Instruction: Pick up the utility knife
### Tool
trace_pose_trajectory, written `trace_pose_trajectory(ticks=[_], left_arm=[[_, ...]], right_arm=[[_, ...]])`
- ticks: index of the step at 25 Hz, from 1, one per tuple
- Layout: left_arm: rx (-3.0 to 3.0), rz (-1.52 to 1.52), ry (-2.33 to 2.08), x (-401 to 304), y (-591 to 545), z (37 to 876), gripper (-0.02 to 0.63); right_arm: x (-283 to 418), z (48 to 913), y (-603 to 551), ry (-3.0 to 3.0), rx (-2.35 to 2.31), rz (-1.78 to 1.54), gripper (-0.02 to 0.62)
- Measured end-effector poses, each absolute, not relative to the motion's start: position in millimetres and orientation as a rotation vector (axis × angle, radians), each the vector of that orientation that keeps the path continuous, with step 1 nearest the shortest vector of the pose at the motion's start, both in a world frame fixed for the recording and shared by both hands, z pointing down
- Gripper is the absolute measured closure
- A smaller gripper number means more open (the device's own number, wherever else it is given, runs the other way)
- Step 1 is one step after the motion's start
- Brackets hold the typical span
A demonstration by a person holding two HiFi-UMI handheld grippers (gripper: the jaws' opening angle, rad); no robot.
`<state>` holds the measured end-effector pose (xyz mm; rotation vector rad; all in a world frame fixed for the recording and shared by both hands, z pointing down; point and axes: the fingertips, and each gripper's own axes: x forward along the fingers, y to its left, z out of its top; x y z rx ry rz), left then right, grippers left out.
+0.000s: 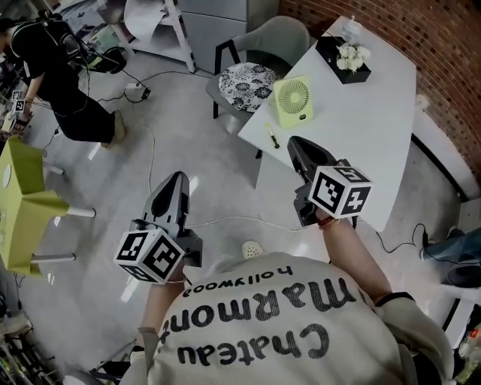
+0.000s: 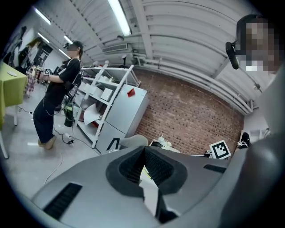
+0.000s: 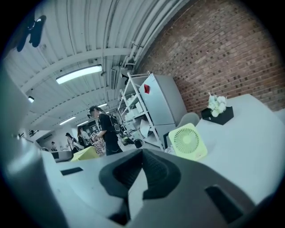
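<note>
Near the left edge of the smooth white counter (image 1: 376, 128) lies the one utility knife (image 1: 271, 136), a slim, straight stick with a pale yellow-green body and a dark end. It rests flat and untouched, just below the fan (image 1: 293, 100). The fan is a single squarish block of light green plastic with rounded corners and a round slotted grille. Farther back on the counter stands one black rectangular box (image 1: 340, 60) holding a small cluster of white flowers (image 1: 352, 55).

Two grippers show, both of matte grey moulded plastic with dark ribbed pads. The right hand-held gripper (image 1: 294, 143) hovers over the counter's near left corner, its tip just beside the knife but apart from it, with the jaws clenched together on nothing. The left hand-held gripper (image 1: 179, 177) hangs over the floor (image 1: 188, 128), well apart from the counter, its pads also pressed tip to tip and empty. Each carries one cube with black-and-white square markers, the right cube (image 1: 340, 189) and the left cube (image 1: 149, 256).

Beside the counter stands one grey shell chair (image 1: 274, 37) with a round cushion (image 1: 248, 77) in a black-and-white floral print. A thin white cable (image 1: 225, 220) trails across the glossy grey floor. A rough red brick wall (image 1: 376, 22) runs behind the counter.
</note>
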<state>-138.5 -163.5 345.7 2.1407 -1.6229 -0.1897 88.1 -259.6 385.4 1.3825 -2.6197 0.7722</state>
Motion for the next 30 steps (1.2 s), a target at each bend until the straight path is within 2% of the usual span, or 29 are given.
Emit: trace_pose_trajectory(ticks=[12, 15, 30], left_arm=[[2.001, -0.127, -1.676, -169, -198, 382, 0.604], [2.004, -0.114, -1.661, -175, -213, 387, 0.604], [2.005, -0.065, -1.567, -205, -301, 412, 0.604]], right_arm=[[89, 466, -300, -2.478, 1.362, 0.969, 0.590], [87, 480, -310, -2.442, 1.362, 0.994, 0.557], [68, 537, -367, -2.233, 1.385, 1.018, 0.514]])
